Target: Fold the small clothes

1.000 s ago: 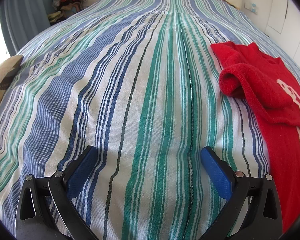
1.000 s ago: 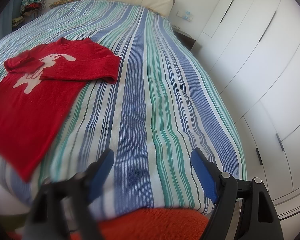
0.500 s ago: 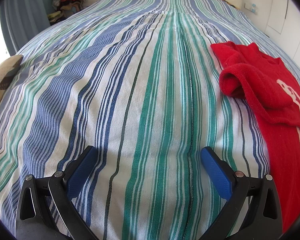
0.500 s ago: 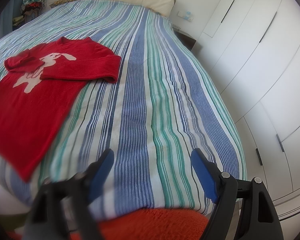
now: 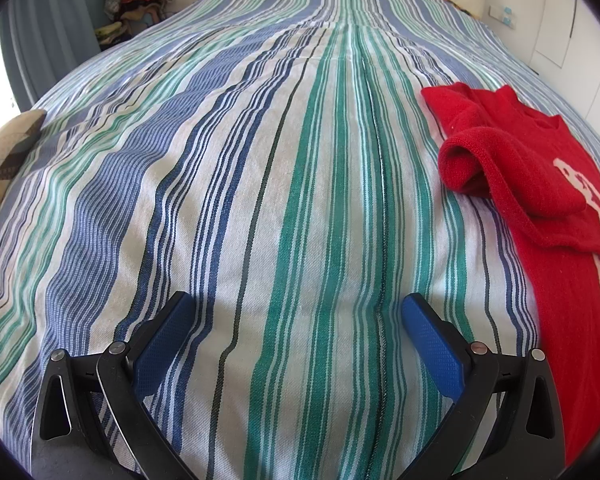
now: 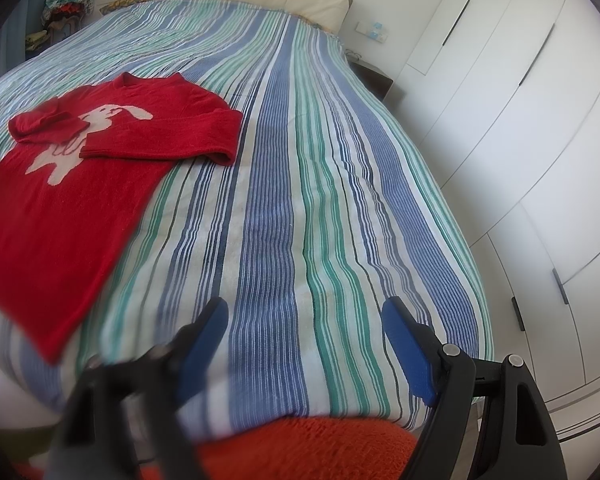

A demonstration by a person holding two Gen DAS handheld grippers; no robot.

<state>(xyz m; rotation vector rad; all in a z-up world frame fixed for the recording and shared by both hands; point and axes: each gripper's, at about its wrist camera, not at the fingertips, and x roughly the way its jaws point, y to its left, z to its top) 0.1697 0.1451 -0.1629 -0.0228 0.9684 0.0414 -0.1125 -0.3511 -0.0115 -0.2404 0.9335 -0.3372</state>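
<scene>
A red sweater (image 6: 72, 184) with a pale rabbit figure is laid flat on the striped bed cover (image 6: 284, 184), both sleeves folded across its chest; it is touched by neither tool. The left tool (image 5: 296, 320) and right tool (image 6: 304, 328) are held spread above bare cover; nothing is pinched.

— What lies ahead of the right gripper?
— A bed under a striped bedspread (image 6: 284, 184), white wardrobe doors (image 6: 512, 92) to its right.
— And leftward?
— A grey-blue curtain (image 5: 52, 36), daylight beside it.
</scene>
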